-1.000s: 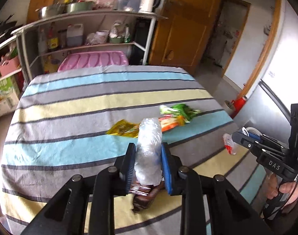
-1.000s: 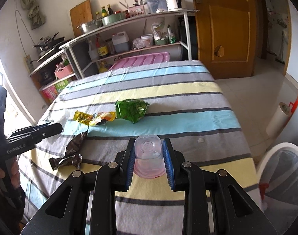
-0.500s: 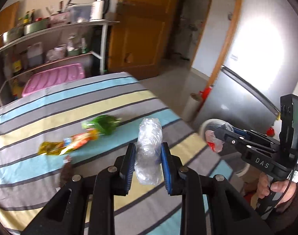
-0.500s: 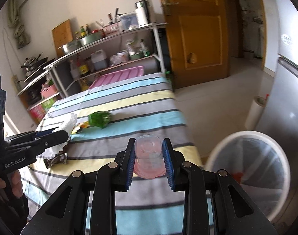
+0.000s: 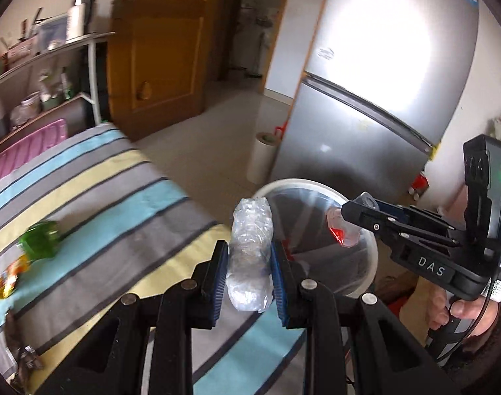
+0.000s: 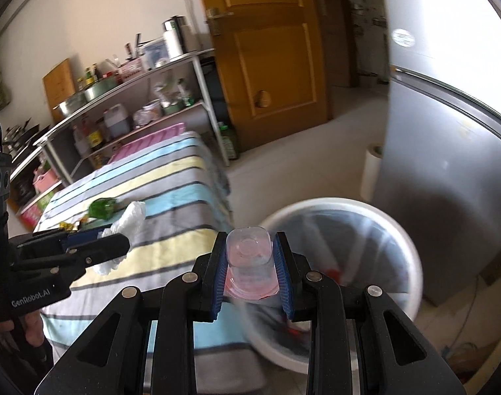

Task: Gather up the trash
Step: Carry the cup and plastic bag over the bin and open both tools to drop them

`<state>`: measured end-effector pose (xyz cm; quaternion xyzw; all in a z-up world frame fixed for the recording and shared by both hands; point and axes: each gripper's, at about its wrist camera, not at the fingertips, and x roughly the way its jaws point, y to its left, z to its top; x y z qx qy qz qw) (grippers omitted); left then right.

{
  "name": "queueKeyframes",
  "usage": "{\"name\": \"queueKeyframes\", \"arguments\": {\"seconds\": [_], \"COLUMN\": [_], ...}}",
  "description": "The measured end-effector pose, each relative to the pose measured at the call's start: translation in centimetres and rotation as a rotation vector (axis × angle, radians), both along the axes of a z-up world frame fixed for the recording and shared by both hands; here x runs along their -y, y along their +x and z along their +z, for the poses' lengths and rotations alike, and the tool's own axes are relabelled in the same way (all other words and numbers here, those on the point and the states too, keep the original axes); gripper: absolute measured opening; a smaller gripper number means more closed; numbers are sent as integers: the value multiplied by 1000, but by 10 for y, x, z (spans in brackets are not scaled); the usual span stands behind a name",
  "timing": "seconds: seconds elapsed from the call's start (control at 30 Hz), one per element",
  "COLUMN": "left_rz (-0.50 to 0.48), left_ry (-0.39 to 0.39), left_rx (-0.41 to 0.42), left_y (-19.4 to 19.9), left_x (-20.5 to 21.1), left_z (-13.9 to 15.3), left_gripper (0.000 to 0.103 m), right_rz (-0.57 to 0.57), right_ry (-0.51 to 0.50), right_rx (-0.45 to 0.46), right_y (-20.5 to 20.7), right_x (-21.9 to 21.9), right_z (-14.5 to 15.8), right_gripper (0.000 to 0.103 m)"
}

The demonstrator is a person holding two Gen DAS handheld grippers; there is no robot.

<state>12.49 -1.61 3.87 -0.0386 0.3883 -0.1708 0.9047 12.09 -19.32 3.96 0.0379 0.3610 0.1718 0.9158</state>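
Two grippers, each loaded. Left gripper is clamped on a crumpled clear plastic bag, centre of the left wrist view; right gripper is clamped on a small clear plastic cup with a pinkish-red foil lid at its near end, centre of the right wrist view.

Container: a round white trash bin lined with a clear bag stands on the floor at the table's corner, in front of a silver fridge. Something red lies inside the bin; it is too blurred to identify. In the right wrist view the cup sits in front of the bin's left rim; in the left wrist view the bag overlaps the bin's left edge.

Change from one second ago: both views then faced the striped tablecloth and the shelf behind it; the bin showed only at the lower right edge of the right view. Now both have swung toward the bin, and the table occupies the left half of each frame. Both grips are unchanged.

Left on the cloth: a green wrapper, a yellow-orange wrapper and a dark wrapper, all at the left edge of the left wrist view.
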Motion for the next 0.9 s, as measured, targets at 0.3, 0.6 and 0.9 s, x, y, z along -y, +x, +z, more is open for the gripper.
{"name": "queueKeyframes", "arguments": {"seconds": [0.3,0.6,0.9], "left_rz": [-91,-132,-127], "left_ry": [25,76,77], "left_rx": [-50,-91,-130], "left_y": [27,41,49], "left_x": [59,97,99], "left_z": [-18,-40,-51], "left_gripper": [27,27,37], "right_rz": [-91,-145,-166], "right_ry": [-25,-43,-47], "right_rx": [-58,-138,-182], "right_y": [16,34,43], "right_x": [48,75,84], "right_z": [-20,-53,-73], "right_gripper": [29,29,30]}}
